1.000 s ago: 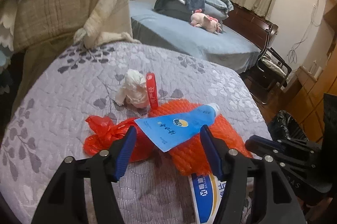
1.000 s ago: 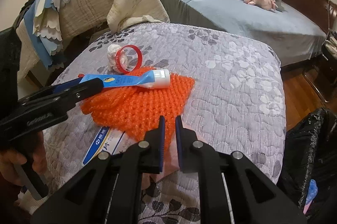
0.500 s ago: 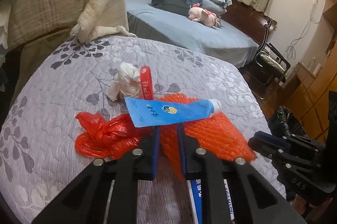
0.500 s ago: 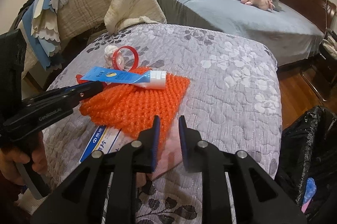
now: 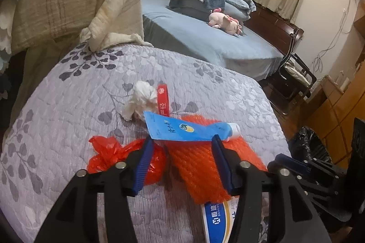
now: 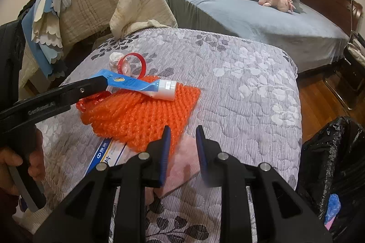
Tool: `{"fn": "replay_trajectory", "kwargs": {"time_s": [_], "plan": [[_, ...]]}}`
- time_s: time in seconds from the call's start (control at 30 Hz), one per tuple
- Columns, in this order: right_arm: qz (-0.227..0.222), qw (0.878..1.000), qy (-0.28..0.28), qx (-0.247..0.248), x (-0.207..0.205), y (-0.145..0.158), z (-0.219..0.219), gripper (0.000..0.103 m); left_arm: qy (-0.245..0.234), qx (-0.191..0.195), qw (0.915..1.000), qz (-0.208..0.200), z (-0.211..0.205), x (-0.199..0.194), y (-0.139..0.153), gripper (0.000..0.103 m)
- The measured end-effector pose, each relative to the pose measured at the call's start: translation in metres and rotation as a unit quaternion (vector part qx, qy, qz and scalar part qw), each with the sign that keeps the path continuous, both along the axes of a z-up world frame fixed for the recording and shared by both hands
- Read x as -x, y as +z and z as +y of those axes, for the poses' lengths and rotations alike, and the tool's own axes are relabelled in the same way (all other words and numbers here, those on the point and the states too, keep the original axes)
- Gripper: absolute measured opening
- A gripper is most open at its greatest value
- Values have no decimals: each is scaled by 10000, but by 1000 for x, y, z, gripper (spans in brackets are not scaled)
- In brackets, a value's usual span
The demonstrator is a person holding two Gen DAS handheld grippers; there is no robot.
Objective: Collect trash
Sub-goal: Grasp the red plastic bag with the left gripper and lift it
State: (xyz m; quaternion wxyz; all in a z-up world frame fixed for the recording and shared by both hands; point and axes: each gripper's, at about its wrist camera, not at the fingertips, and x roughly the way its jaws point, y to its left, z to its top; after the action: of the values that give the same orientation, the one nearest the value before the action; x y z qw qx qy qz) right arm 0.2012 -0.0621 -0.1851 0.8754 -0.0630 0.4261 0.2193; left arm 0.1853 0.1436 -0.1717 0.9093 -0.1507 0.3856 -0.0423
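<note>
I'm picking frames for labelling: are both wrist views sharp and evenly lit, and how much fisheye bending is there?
Left wrist: warm indoor light, blue tube sharp, bed edges bowed, corners black. Right wrist: same light, orange mesh crisp, black trash bag dark with little detail, edges strongly curved.

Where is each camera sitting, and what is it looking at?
Left wrist: on the left gripper, looking down at the blue tube on the orange net; its opening jaws show.
Right wrist: on the right gripper, over the net's near corner; a hand shows.
Shared: tube, net, red ring, grey bedspread, black bag.
</note>
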Motion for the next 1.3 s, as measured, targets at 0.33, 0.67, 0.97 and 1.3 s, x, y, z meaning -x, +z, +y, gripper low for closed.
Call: {"fn": "replay_trajectory", "kwargs": {"time_s": [0.33, 0.67, 0.97, 1.3], "plan": [[51, 10000, -14, 13, -3, -3, 0, 23, 274, 77, 9995, 102, 8, -18, -7, 69], [70, 9999, -82, -1, -7, -5, -3, 23, 31, 246, 9993, 266, 2, -19, -18, 18], [78, 9999, -149, -22, -5, -3, -7, 33, 9, 235, 9994, 256, 1, 0, -17, 21], [31, 9999, 43, -111, 4, 7, 3, 42, 120, -33, 9996, 248, 11, 20, -18, 40]]}}
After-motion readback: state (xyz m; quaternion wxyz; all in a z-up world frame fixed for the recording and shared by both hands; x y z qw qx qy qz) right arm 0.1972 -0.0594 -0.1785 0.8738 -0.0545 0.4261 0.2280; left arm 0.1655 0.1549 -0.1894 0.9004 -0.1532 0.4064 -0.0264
